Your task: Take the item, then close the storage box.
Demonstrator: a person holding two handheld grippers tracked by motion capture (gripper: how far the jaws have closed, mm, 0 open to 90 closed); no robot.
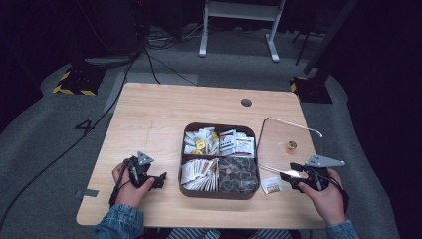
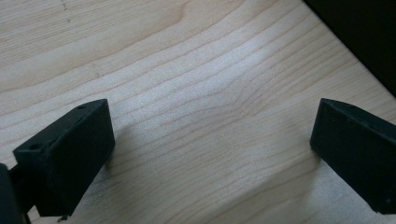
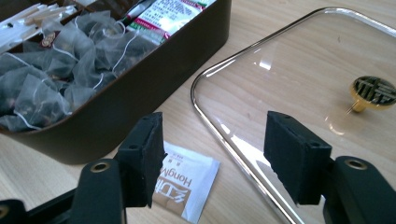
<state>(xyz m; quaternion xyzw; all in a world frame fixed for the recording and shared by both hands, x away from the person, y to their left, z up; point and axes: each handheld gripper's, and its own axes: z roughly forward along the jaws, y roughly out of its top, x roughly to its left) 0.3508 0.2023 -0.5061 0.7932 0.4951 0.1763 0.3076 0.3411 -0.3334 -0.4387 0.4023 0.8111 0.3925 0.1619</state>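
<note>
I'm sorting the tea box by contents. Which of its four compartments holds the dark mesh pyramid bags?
The near right compartment of the brown box, closest to the right tool. The other three hold light paper packets and sachets.

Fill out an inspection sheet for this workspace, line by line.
Surface: light wood table, round grommet hole.
Job's things: brown four-compartment box of tea bags and sachets; clear lid with gold knob lying flat beside it; loose sachet between them.
Clutter: nothing seen.
Grippers: left gripper open over bare wood; right gripper open above sachet and lid edge.
Cables: black cables on floor.
Surroundings: grey carpet, white stand legs.
</note>
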